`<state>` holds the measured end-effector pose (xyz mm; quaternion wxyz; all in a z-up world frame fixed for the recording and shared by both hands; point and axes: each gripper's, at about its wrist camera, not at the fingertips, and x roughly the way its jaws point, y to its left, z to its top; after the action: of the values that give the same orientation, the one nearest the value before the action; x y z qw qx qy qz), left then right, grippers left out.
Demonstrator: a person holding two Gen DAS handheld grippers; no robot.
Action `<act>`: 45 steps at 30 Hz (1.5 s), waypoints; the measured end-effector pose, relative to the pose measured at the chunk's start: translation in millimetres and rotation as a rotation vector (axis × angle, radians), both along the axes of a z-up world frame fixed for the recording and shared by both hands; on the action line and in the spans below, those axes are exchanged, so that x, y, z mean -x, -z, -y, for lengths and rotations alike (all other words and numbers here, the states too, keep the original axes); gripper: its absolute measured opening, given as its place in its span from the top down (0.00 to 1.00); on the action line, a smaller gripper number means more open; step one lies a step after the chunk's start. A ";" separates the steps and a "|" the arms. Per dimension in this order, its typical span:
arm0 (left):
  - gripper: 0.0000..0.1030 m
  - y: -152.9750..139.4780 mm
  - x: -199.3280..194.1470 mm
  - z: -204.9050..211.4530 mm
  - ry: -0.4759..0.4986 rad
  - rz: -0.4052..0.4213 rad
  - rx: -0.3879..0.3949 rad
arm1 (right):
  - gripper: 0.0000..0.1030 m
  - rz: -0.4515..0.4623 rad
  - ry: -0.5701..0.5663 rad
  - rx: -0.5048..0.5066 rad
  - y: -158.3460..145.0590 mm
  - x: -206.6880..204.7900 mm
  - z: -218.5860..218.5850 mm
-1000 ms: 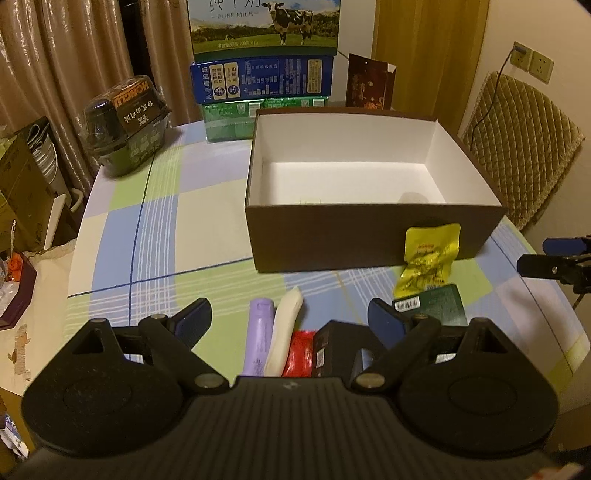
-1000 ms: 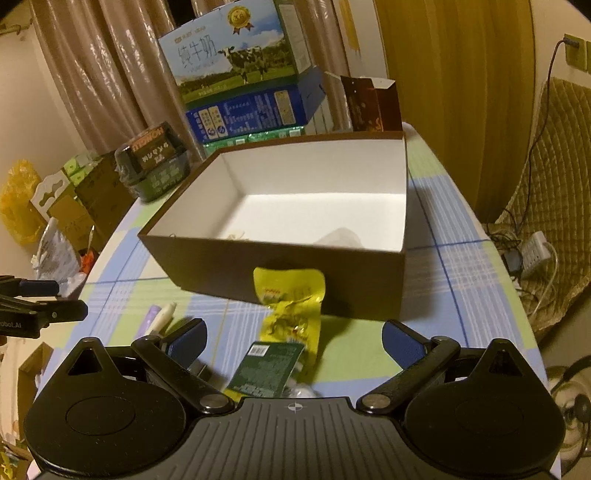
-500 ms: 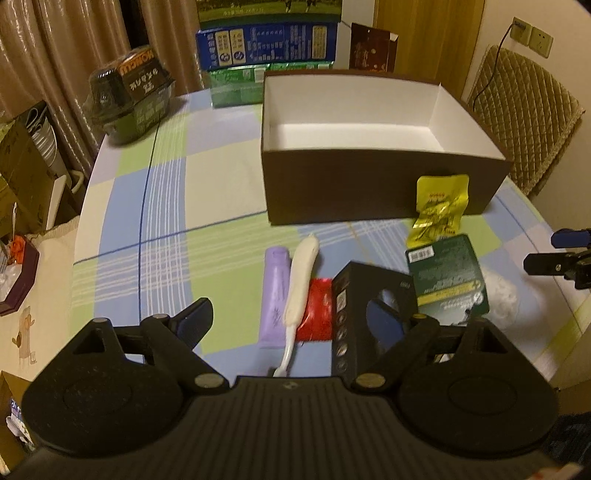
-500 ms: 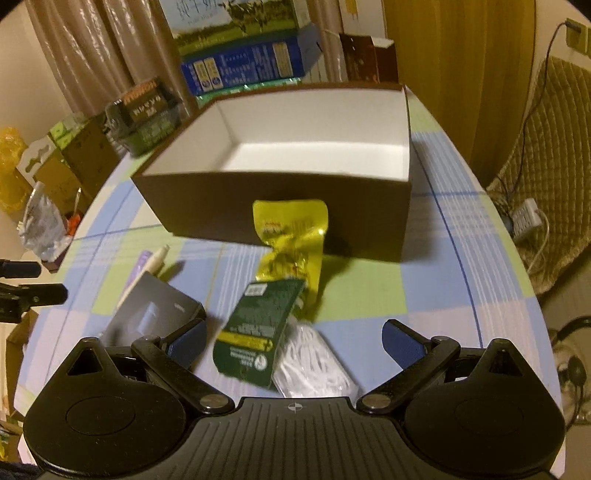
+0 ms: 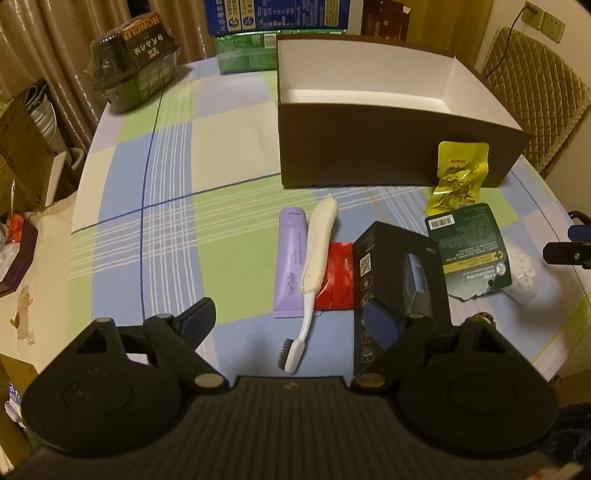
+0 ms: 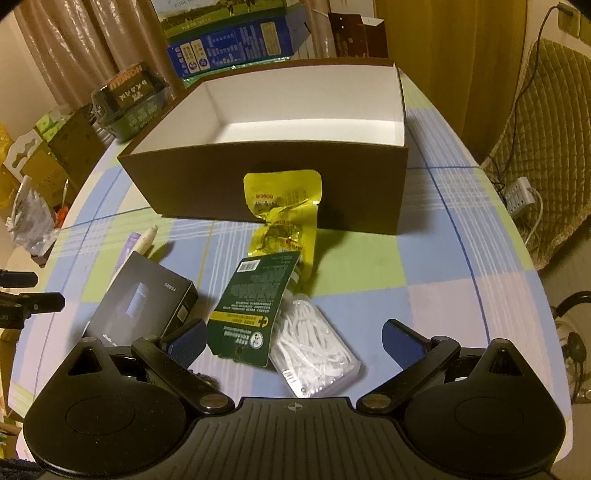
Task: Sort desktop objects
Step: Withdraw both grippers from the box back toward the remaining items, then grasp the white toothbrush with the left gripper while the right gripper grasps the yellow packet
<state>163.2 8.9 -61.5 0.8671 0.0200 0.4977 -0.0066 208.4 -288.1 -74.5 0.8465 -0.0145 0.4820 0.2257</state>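
An open brown box (image 5: 388, 155) with a white inside stands on the checked tablecloth; it also shows in the right wrist view (image 6: 258, 184). In front of it lie a purple tube (image 5: 291, 258), a white toothbrush (image 5: 317, 251), a red sachet (image 5: 338, 280), a black carton (image 5: 399, 280), a yellow packet (image 5: 458, 177), a green card pack (image 5: 469, 247) and a clear case of white picks (image 6: 314, 350). My left gripper (image 5: 291, 321) is open and empty above the toothbrush head. My right gripper (image 6: 295, 338) is open and empty over the green pack (image 6: 255, 302).
A dark wrapped food tub (image 5: 135, 68) sits at the table's far left. Stacked milk cartons (image 5: 277, 33) stand behind the box. A quilted chair (image 5: 532, 99) stands at the right, and a power strip (image 6: 521, 194) lies on the floor.
Both grippers have pulled back and tilted down, so the objects in front of the box show in full. Both stay open and empty.
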 end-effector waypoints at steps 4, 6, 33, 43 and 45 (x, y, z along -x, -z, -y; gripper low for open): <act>0.21 9.2 -2.6 -4.4 0.010 -0.015 0.008 | 0.04 -0.013 0.011 0.003 3.3 1.1 -1.1; 0.22 13.9 -5.6 -7.8 0.017 -0.018 0.019 | 0.04 -0.017 0.017 0.006 4.8 1.4 -1.5; 0.78 70.4 -57.7 -10.4 0.177 -0.085 0.144 | 0.04 -0.065 0.143 0.014 18.7 -6.1 7.3; 0.85 73.2 -62.0 -5.3 0.183 -0.081 0.147 | 0.04 -0.072 0.156 0.019 21.6 -7.7 9.8; 0.85 72.8 -61.1 -4.8 0.178 -0.079 0.147 | 0.04 -0.071 0.154 0.017 21.8 -8.4 9.6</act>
<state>224.3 13.7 -134.4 0.8420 0.0003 0.5258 -0.1206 216.8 -297.7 -96.3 0.8435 0.0235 0.5134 0.1561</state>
